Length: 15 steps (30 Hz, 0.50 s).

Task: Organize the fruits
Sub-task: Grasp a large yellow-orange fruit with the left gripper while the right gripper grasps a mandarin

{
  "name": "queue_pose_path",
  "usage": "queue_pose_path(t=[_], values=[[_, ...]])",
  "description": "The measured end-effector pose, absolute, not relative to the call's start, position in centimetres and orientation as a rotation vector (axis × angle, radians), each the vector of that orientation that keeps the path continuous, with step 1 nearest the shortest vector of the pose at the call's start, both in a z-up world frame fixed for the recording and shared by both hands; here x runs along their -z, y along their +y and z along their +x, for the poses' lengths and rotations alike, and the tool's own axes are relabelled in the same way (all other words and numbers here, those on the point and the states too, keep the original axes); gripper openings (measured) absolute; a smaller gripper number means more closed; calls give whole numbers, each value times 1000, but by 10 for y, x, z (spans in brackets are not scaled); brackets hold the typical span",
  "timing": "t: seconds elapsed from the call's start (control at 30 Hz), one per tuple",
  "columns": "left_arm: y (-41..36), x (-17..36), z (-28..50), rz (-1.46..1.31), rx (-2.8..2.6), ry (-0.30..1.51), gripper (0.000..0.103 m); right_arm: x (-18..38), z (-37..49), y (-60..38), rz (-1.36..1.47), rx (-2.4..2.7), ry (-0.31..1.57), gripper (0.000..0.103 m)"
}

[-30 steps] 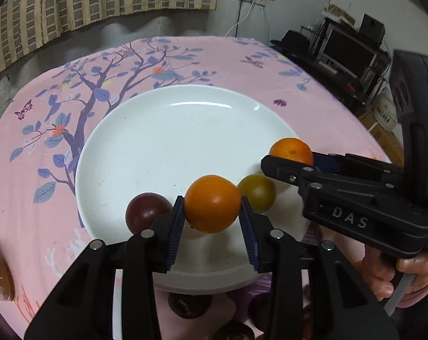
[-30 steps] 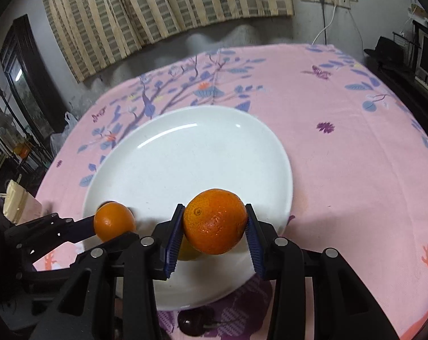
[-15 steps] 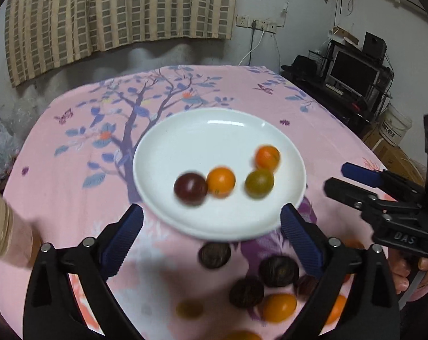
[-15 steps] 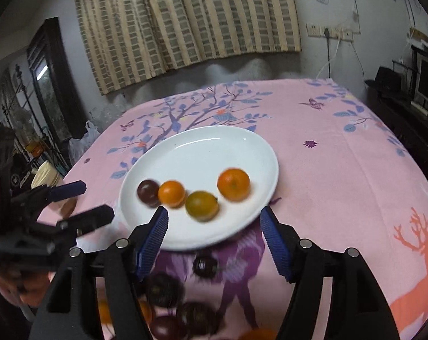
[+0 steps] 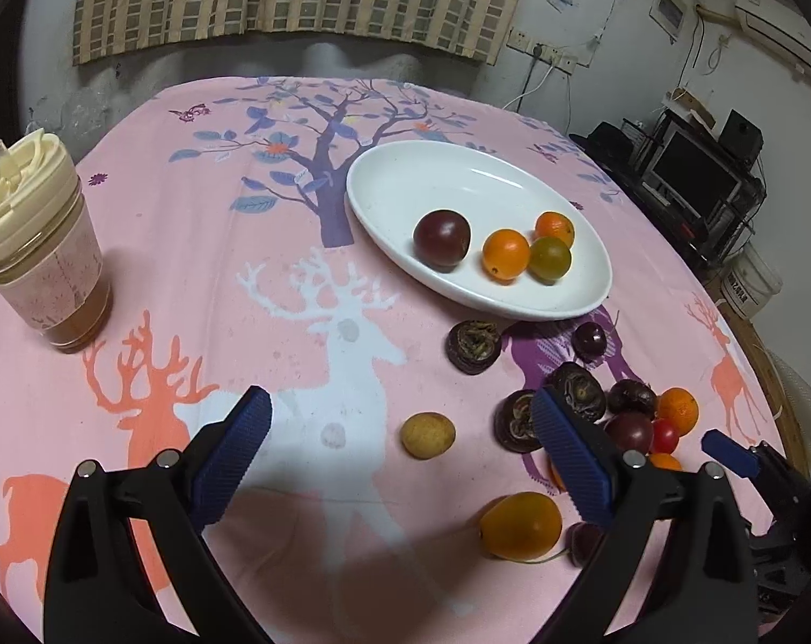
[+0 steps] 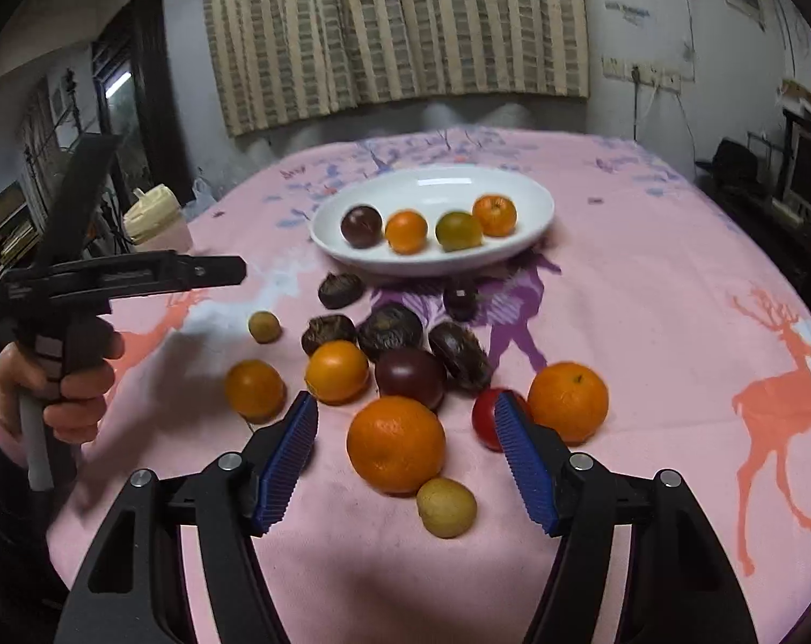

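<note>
A white plate (image 5: 405,182) (image 6: 421,188) holds a dark plum (image 5: 440,233), two oranges (image 5: 505,254) (image 6: 494,214) and a greenish fruit (image 5: 549,258). Loose fruit lies on the pink cloth in front of it: a big orange (image 6: 395,443), more oranges (image 6: 568,400), dark wrinkled fruits (image 6: 389,324) and small yellow fruits (image 5: 428,434) (image 6: 446,506). My left gripper (image 5: 405,461) is open and empty above the cloth, near the yellow fruit. My right gripper (image 6: 405,461) is open and empty, its jaws either side of the big orange, not touching.
A lidded jar of brown drink (image 5: 40,247) stands at the table's left. The left gripper and the hand holding it show at the left of the right wrist view (image 6: 72,290). Shelves with electronics (image 5: 695,172) stand right of the table.
Both grippers let go of their oranges onto the plate, opened wide and drew back toward the near edge. The loose fruit pile has come into view.
</note>
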<state>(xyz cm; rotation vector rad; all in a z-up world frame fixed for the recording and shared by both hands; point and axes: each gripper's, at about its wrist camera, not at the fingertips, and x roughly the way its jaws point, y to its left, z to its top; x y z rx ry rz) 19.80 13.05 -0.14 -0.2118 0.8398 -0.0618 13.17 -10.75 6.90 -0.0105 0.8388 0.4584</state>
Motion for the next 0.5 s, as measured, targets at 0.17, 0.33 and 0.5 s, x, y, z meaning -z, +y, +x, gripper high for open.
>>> queue_pose_path(t=[0.17,0.33,0.5], values=[[137,3,187,-208,37,831,96,-54,136,-101,-7,-468,927,55],[144,6,177,-232,40,831,96,-46,139,-98,-4,-449,980,53],[147,9,171,-236,36,828,96,-45,142,-96,4,-455,991,51]])
